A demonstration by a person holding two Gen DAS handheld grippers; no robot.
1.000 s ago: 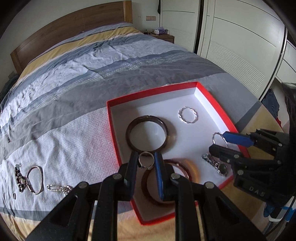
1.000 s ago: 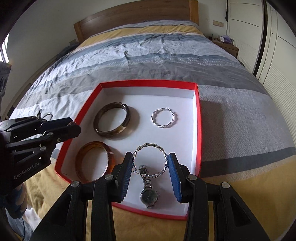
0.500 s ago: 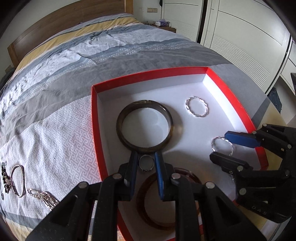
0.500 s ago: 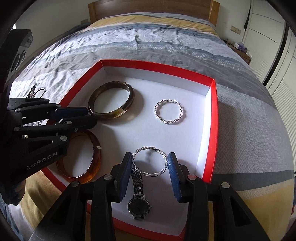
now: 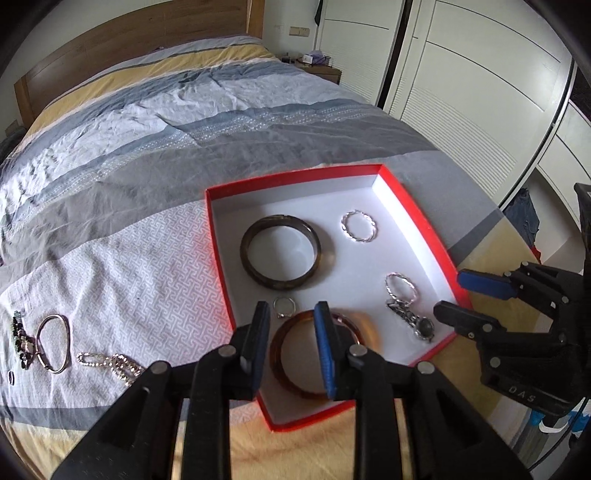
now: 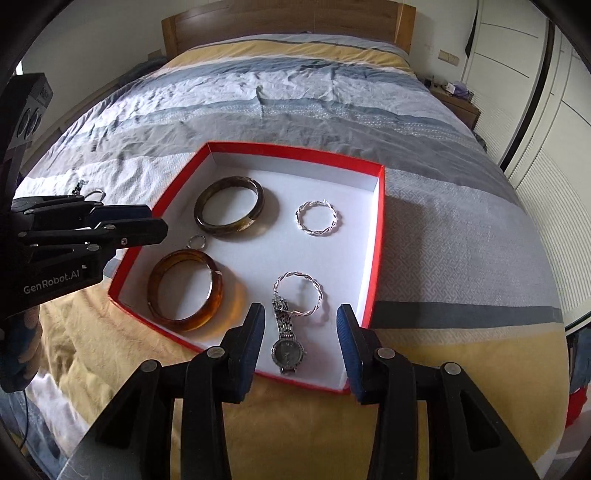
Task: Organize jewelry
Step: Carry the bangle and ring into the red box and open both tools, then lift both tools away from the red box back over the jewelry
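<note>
A red box with a white floor lies on the bed. It holds a dark bangle, an amber bangle, two twisted silver bracelets, a watch and a small ring. My left gripper hovers over the ring, which lies loose on the floor; its jaws are opening with nothing pressed. My right gripper stands open above the watch, touching nothing.
Loose jewellery lies on the bedspread left of the box: a silver bangle, a chain and a dark beaded piece. The wooden headboard is at the far end. White wardrobe doors run along the right.
The small ring left the left jaws and now lies on the box floor; those jaws widened. Both grippers pulled back and up, so the near twisted bracelet now lies beyond the right fingertips.
</note>
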